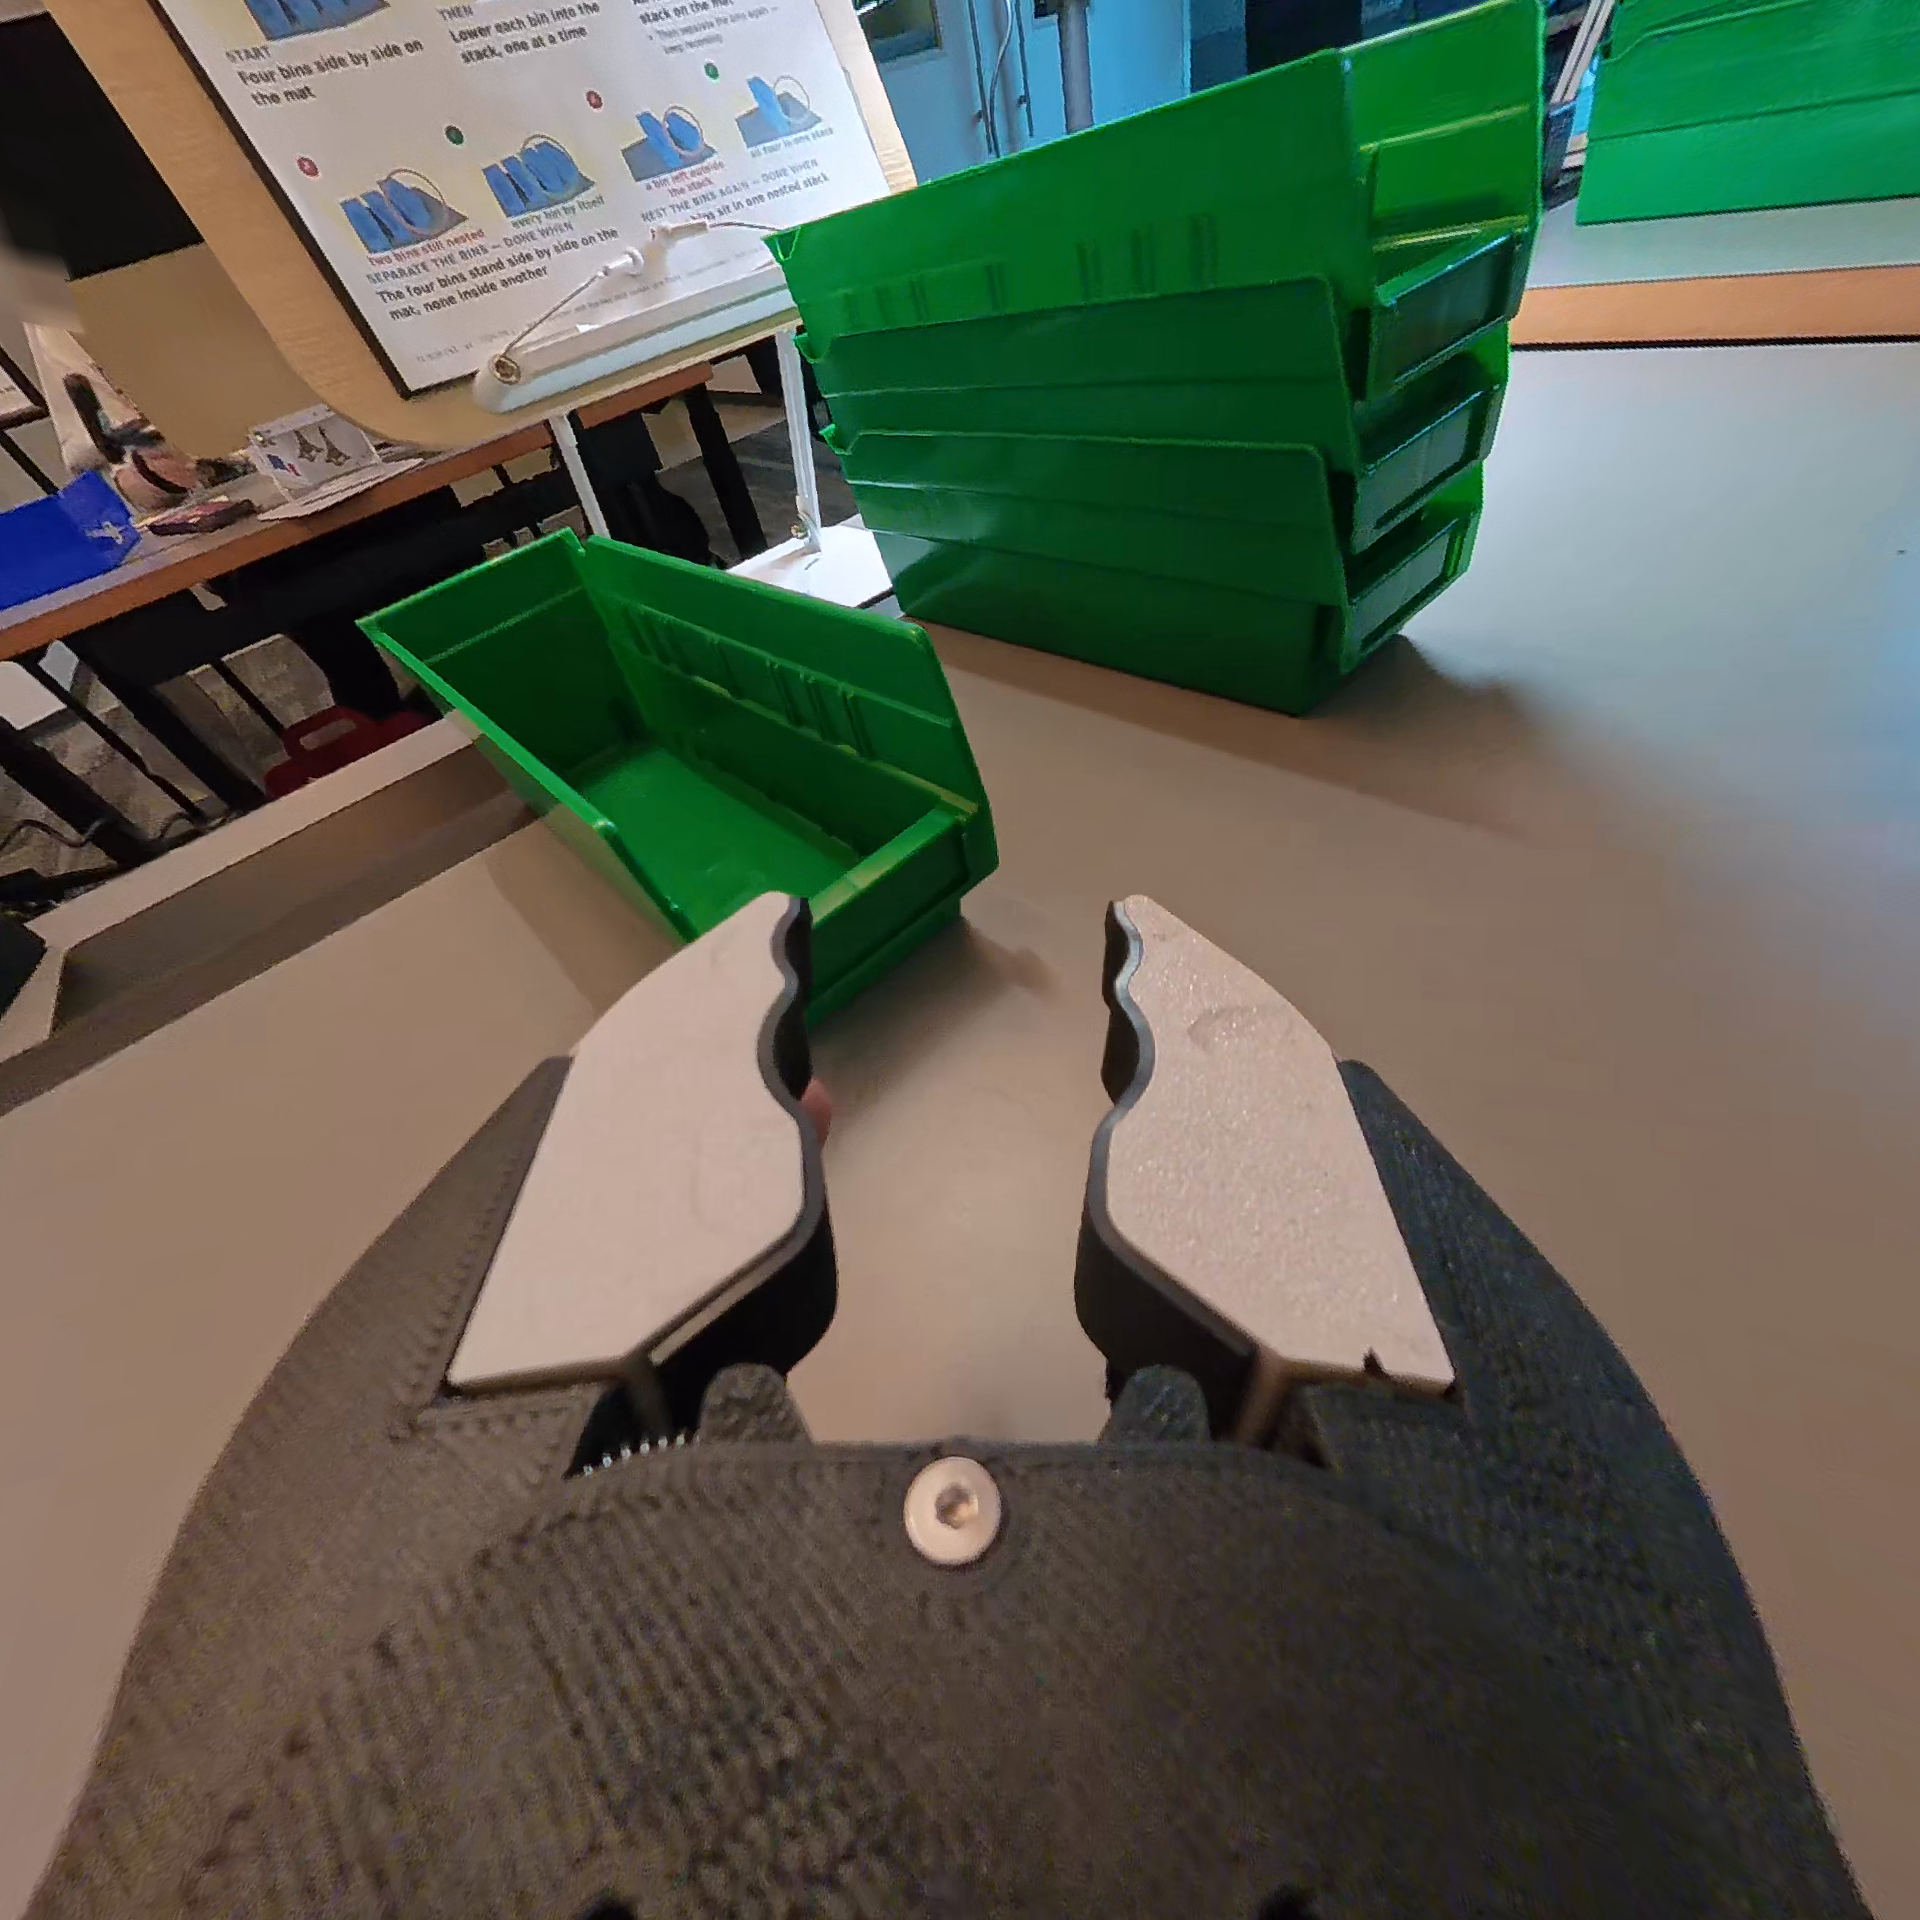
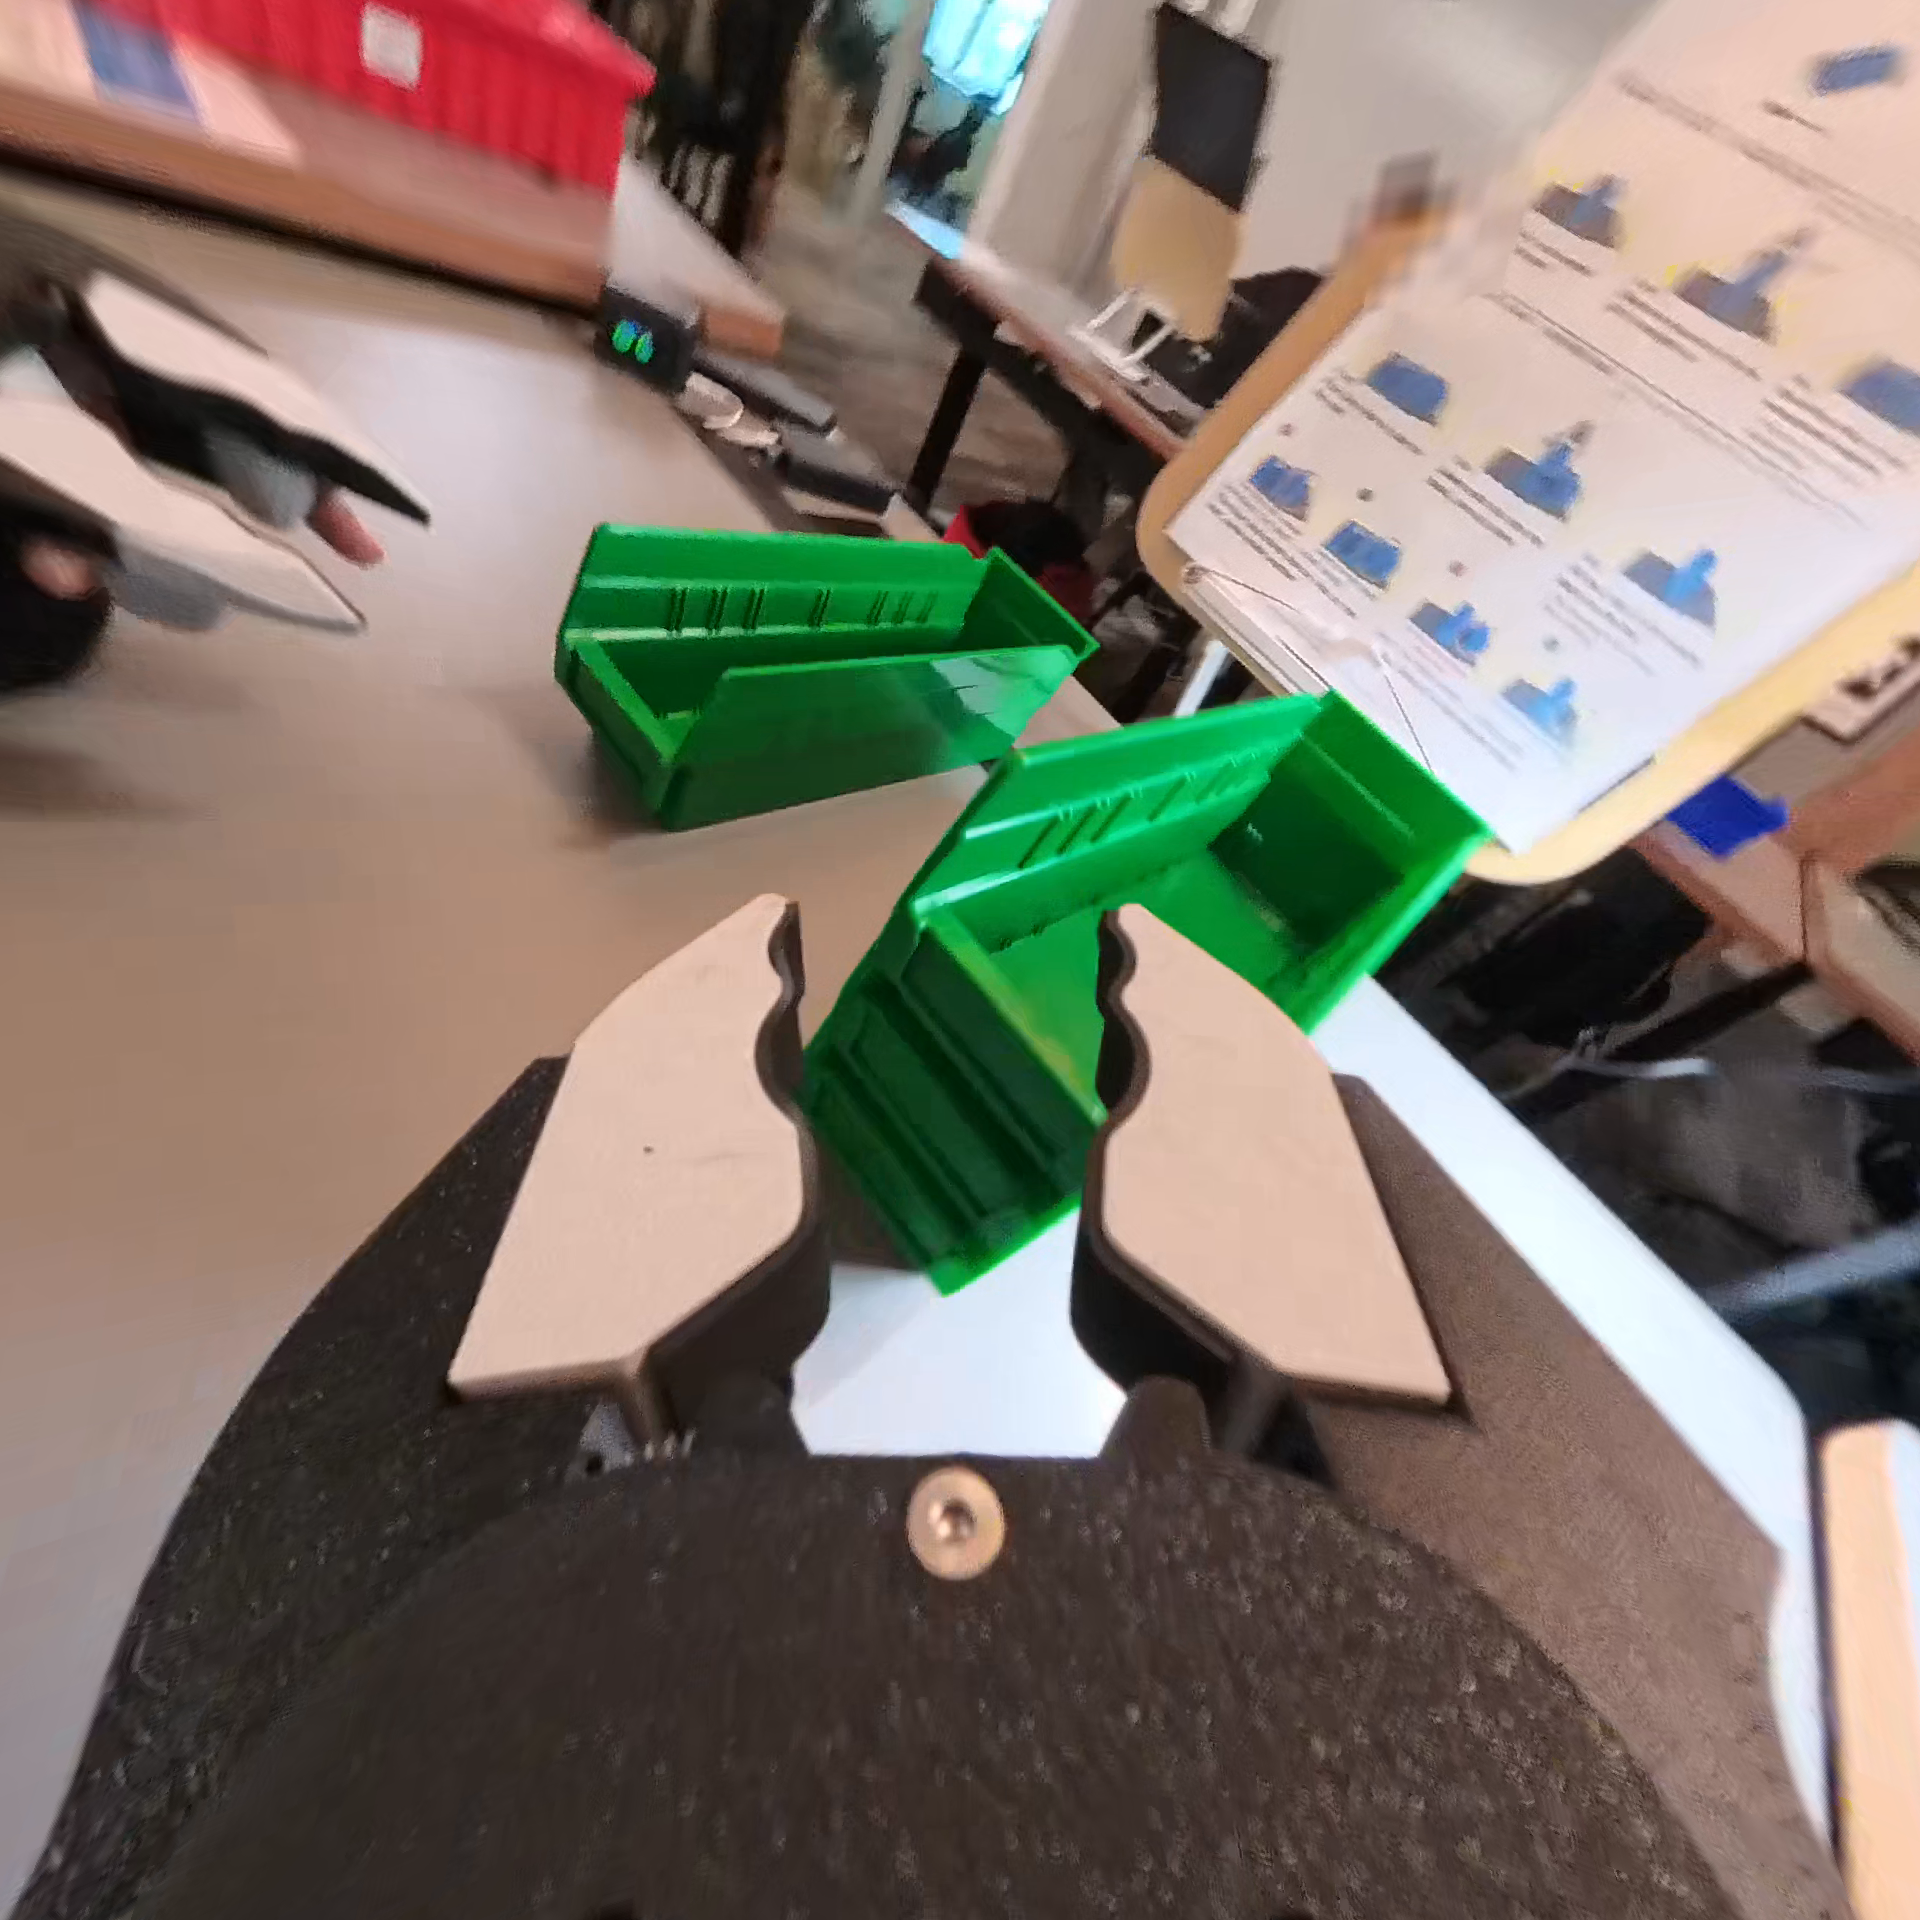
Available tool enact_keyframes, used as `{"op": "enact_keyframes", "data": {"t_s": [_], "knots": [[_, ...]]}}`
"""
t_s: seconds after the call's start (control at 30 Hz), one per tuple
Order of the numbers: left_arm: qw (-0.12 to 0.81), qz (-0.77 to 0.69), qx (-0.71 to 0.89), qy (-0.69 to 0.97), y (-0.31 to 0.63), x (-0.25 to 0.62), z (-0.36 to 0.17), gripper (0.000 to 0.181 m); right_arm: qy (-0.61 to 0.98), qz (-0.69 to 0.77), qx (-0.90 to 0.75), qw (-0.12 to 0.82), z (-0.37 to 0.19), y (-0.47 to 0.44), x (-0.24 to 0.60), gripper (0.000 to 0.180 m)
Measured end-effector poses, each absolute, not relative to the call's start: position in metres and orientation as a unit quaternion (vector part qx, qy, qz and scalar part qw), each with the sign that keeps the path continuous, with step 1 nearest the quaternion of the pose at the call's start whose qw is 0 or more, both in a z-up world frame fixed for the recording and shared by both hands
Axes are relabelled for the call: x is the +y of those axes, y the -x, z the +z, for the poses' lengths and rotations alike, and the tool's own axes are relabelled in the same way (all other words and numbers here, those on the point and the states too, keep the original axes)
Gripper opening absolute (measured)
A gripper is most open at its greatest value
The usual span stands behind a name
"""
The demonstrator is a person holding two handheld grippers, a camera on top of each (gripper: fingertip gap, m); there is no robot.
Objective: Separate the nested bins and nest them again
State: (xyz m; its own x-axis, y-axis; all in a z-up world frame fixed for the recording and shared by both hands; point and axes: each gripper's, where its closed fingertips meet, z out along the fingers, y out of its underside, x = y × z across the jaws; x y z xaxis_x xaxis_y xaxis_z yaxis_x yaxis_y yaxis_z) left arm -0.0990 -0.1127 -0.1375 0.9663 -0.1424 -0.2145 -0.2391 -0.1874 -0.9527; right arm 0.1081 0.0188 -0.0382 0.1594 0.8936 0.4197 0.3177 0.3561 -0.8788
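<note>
The left tongs [image 1: 956, 940] hang over the grey tabletop [image 1: 1455, 1039] with their grey fingers spread wide and nothing between them. Just beyond the left fingertip, a single green plastic bin [image 1: 707, 769] lies on the tabletop near its edge, open side up. Farther back and to the right stands a stack of nested green plastic bins [image 1: 1174, 447], the top one tilted up at the rear. Behind both, a white instruction sheet on a clipboard stand [image 1: 540, 177] leans over the tabletop edge.

In the right wrist view, the right tongs [image 2: 956, 940] have their fingers spread about as wide, with the front end of another green plastic bin, tilted steeply [image 2: 1091, 935], sitting between them. Whether the fingers press on its walls cannot be told; the view is blurred. The single green plastic bin [image 2: 810, 675] lies beyond on the tabletop, and the left tongs [image 2: 374, 540] show at the far left, held by a gloved hand [image 2: 270, 488].
</note>
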Motion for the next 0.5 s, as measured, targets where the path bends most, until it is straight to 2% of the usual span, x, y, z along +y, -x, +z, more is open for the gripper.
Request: {"op": "enact_keyframes", "data": {"t_s": [0.3, 0.5], "knots": [[0.562, 0.121, 0.223, 0.787, 0.109, -0.069, -0.124, 0.053, 0.604, 0.294, -0.458, 0.583, -0.086, -0.207, 0.006, 0.059], [0.42, 0.147, 0.322, 0.836, 0.099, -0.03, -0.163, 0.056, 0.638, 0.316, -0.4, 0.577, -0.112, -0.233, 0.012, 0.059]]}}
